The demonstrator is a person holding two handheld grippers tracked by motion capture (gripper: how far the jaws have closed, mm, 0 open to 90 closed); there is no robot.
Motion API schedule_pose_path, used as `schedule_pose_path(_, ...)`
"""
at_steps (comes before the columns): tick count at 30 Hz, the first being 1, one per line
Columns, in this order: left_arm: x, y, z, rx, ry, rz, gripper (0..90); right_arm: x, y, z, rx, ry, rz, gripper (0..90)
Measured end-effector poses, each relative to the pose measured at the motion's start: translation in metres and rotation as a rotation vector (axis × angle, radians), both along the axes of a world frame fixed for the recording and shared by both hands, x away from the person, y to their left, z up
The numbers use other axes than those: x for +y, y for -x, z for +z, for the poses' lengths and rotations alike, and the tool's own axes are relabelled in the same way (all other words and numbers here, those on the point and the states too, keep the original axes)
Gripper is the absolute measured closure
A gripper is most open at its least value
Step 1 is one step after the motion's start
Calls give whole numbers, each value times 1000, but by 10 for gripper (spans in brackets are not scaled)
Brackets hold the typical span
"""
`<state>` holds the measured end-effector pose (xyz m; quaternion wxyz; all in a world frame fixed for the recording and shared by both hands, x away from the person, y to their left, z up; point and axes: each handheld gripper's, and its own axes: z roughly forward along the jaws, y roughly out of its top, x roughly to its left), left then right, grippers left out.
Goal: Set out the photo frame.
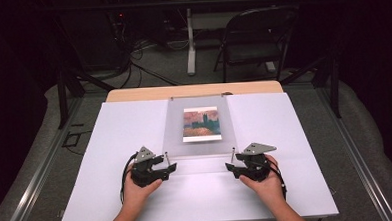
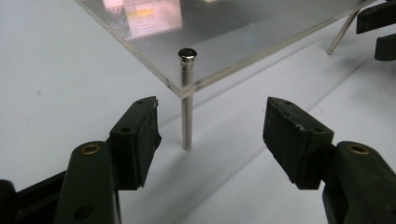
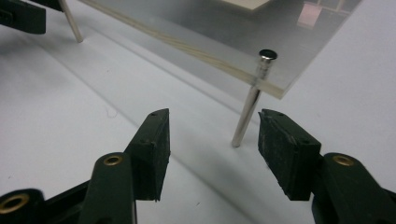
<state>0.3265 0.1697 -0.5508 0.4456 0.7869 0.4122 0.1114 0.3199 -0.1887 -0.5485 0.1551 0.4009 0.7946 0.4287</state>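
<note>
Both grippers spread, nothing pinched: left gripper (image 2: 212, 121) facing near-left metal pin (image 2: 187, 100), right gripper (image 3: 215, 133) beside near-right pin (image 3: 250, 105). Clear acrylic panel (image 1: 200, 140) resting on pins. Withdraw level, straight back; avoid nudging pins.

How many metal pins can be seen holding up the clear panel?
2. One metal pin stands at the clear panel's near left corner, another at its near right corner. The far corners are too small to tell.

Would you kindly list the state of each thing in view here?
Left hand-held gripper: open, holding nothing.
Right hand-held gripper: open, holding nothing.
Clear panel: propped on metal legs, near edge raised.
Left leg: upright.
Right leg: tilted.
Picture: under the panel.
</note>
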Motion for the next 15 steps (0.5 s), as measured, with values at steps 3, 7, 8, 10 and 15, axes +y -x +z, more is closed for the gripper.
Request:
schedule_pose_path(3,3,6,2,-3,-3,-10,360,-1,5,1,4,20,12,435)
schedule_pose_path(7,9,13,6,-27,-16,-5,358,-9,16,5,18,13,13,436)
schedule_pose_path(8,10,15,7,-30,-23,1,356,-11,17,6,15,13,9,436)
schedule_pose_path(10,14,17,9,-28,-13,3,354,-17,21,8,17,6,-2,423)
schedule_pose_path(15,22,18,14,-33,-5,5,360,-27,25,12,16,1,-32,389)
